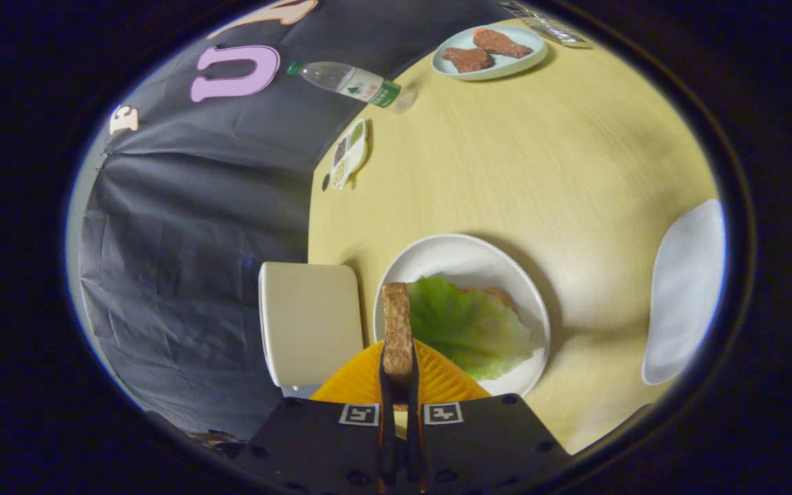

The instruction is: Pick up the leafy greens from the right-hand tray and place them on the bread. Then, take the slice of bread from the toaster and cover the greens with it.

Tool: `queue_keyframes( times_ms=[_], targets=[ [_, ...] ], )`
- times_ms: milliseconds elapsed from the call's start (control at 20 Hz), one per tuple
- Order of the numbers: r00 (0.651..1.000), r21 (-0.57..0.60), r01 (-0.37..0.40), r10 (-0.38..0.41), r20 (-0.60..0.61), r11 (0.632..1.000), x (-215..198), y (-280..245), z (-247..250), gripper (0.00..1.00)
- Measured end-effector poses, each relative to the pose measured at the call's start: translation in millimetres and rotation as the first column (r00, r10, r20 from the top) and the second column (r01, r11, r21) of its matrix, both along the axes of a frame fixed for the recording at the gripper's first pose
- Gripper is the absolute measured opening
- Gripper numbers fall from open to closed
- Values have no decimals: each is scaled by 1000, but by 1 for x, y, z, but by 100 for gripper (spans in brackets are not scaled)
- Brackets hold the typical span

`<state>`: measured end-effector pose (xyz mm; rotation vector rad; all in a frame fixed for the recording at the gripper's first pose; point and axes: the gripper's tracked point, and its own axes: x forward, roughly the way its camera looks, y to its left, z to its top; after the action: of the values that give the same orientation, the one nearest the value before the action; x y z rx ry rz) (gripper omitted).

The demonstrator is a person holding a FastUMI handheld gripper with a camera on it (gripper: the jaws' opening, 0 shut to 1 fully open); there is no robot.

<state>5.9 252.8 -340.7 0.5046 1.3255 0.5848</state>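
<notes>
bread slice [397,323] stands on edge, pinched between both fingers of the gripper [397,368], just above the lettuce leaf [468,326] on the white plate [451,254]

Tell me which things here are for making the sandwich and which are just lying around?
For the sandwich: slice of bread pinched edge-on in the gripper; leafy greens on the white plate; toaster beside it.

Just lying around: water bottle, plate of meat, empty tray.
</notes>
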Motion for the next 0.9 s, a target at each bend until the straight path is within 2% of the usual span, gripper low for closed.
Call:
queue_keyframes(
  times_ms=[200, 350, 550, 650, 700, 900],
  targets=[
    [999, -110, -17, 20, 28, 994, 1, -10, -25, 9],
    [995, -184, -38, 53, 80, 982, 3, -15, -34, 13],
    [975, -290, -71, 128, 181, 954, 6, -22, -34, 16],
    [956, -350, -78, 170, 240, 934, 7, -25, -35, 31],
    [948, -387, -67, 180, 264, 920, 8, -28, -36, 31],
    [882, -517, -50, 281, 379, 854, 14, -43, -31, 63]
  ],
)
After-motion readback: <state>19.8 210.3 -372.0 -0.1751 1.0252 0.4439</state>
